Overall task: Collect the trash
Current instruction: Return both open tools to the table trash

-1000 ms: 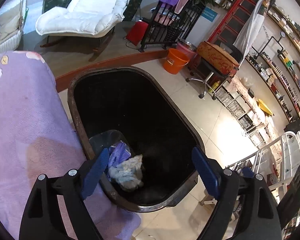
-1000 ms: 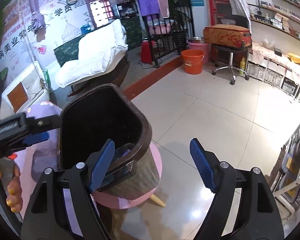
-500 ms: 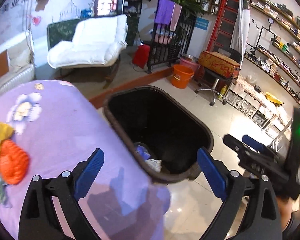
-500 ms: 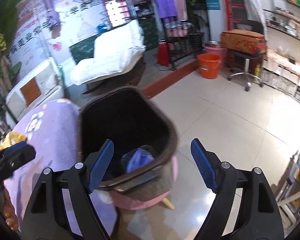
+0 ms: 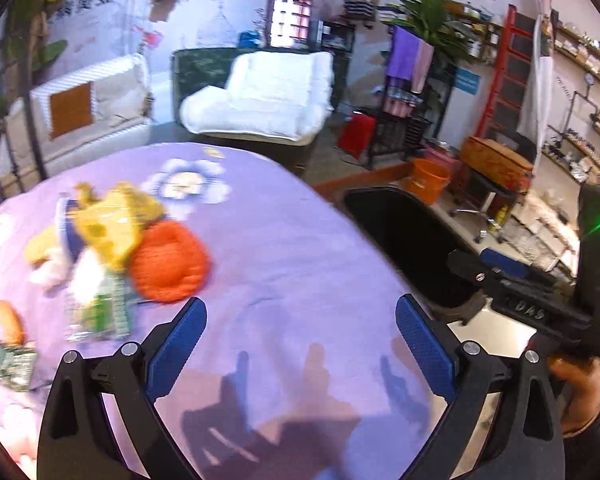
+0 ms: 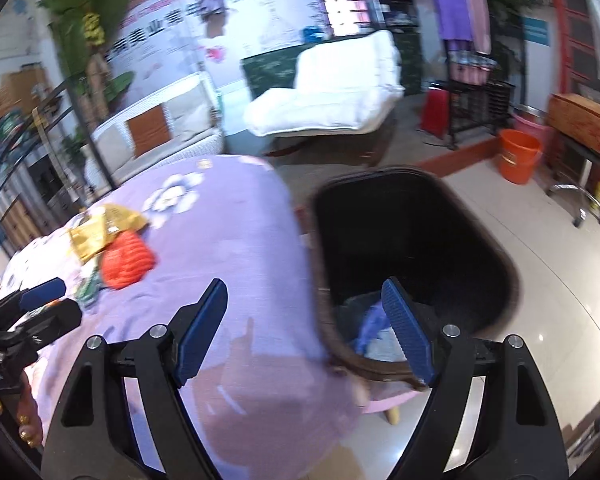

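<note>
The left gripper [image 5: 300, 340] hangs over a purple cloth [image 5: 284, 264]. Its jaws have just been opening, and now they stand wide with nothing between them. The right gripper [image 6: 304, 328] is wide too and holds nothing. It sits over the near edge of the cloth and the bin [image 6: 512, 268].

The trash lies in a pile on the far left of the cloth: a yellow bag [image 5: 112, 224], an orange net [image 5: 168, 266] touching it, and a green wrapper [image 5: 100, 312] (all a bit blurry). The black bin stands just right of the cloth. Down inside it are a blue scrap [image 6: 370, 326] and a pale scrap [image 6: 384, 346].
</note>
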